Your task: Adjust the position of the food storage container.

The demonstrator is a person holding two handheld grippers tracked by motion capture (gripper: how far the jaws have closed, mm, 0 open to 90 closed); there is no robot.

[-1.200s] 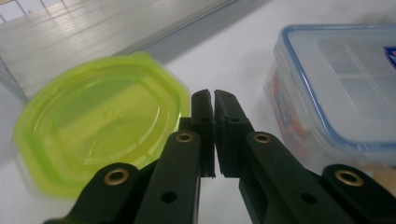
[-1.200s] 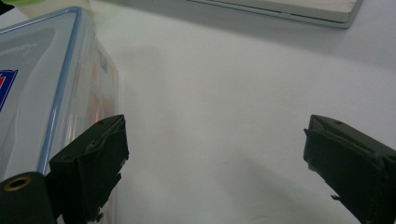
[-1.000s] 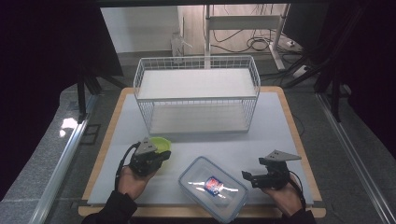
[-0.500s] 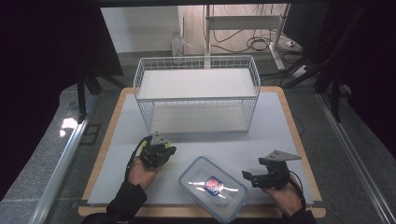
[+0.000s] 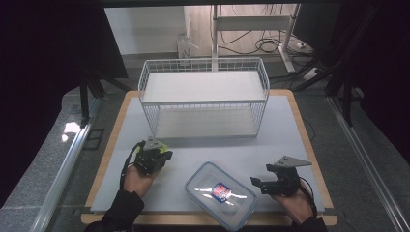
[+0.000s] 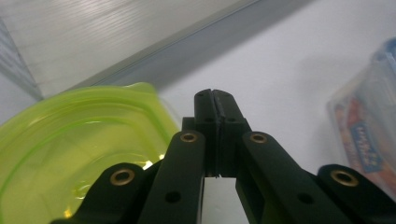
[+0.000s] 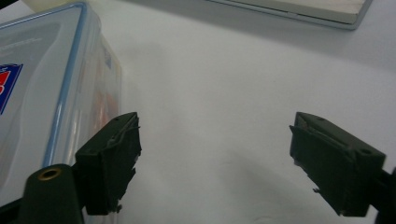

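No word, number or brand can be made out anywhere. The one printed thing is a packet [image 5: 222, 191] with a red, blue and white label lying inside the clear lidded container [image 5: 203, 181] on the table. In the left gripper view the same label [image 6: 369, 140] shows small white characters on a blue band, too blurred to read. In the right gripper view, a blue and red corner of it [image 7: 6, 84] shows through the lid, carrying no legible lettering.

The left gripper [image 5: 153, 155], held in a hand [image 5: 137, 179] low over the table, has its jaws pressed together, while the right gripper [image 5: 257, 182] points left, its jaws apart and just been closing.
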